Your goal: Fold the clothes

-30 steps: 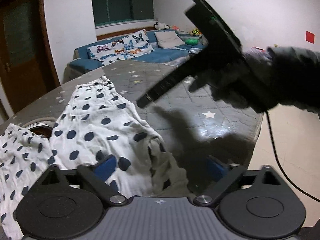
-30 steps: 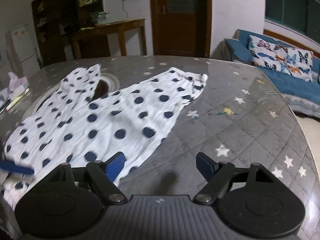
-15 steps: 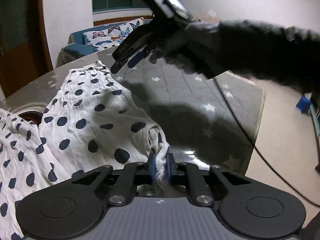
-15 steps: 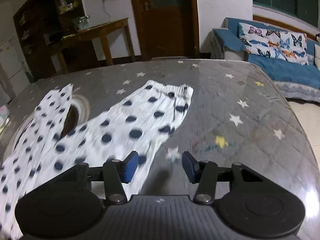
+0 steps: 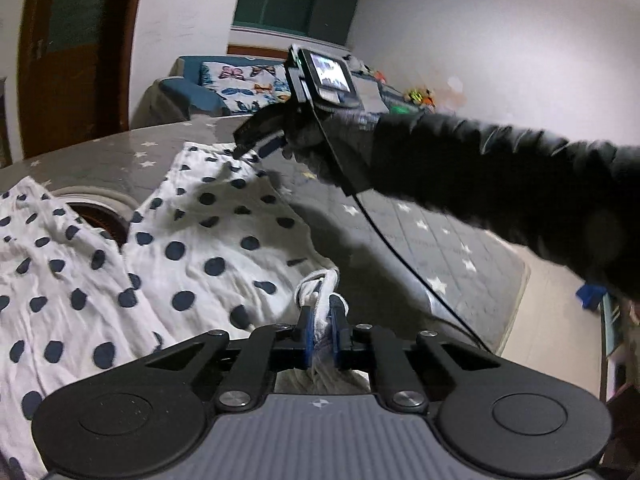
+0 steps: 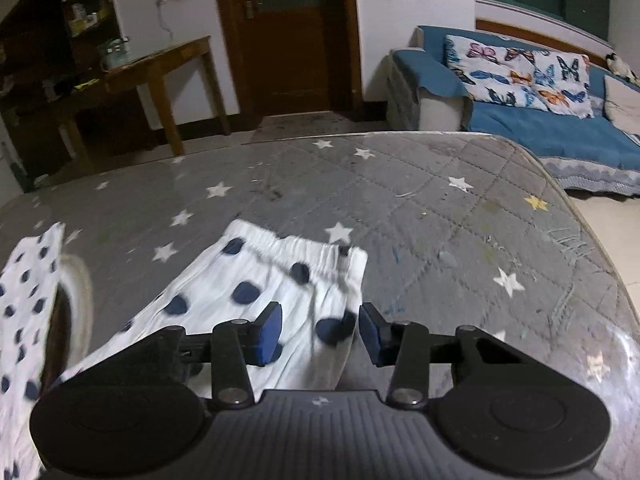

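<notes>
Left wrist view: a star-print table carries the polka-dot trousers, spread from 9 o'clock to centre. At 6 o'clock the left gripper is clamped on a bunched white edge; at 12 o'clock the right gripper straddles the elastic cuff's side edge, its pads apart. Closing on one layer only could skew any fold, I judge. The trousers' near end is cut off, and motion blurs the cuff.

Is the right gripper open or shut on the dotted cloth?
Open. The right gripper shows a gap between its blue pads, with the dotted cloth edge lying between them, not pinched.
</notes>
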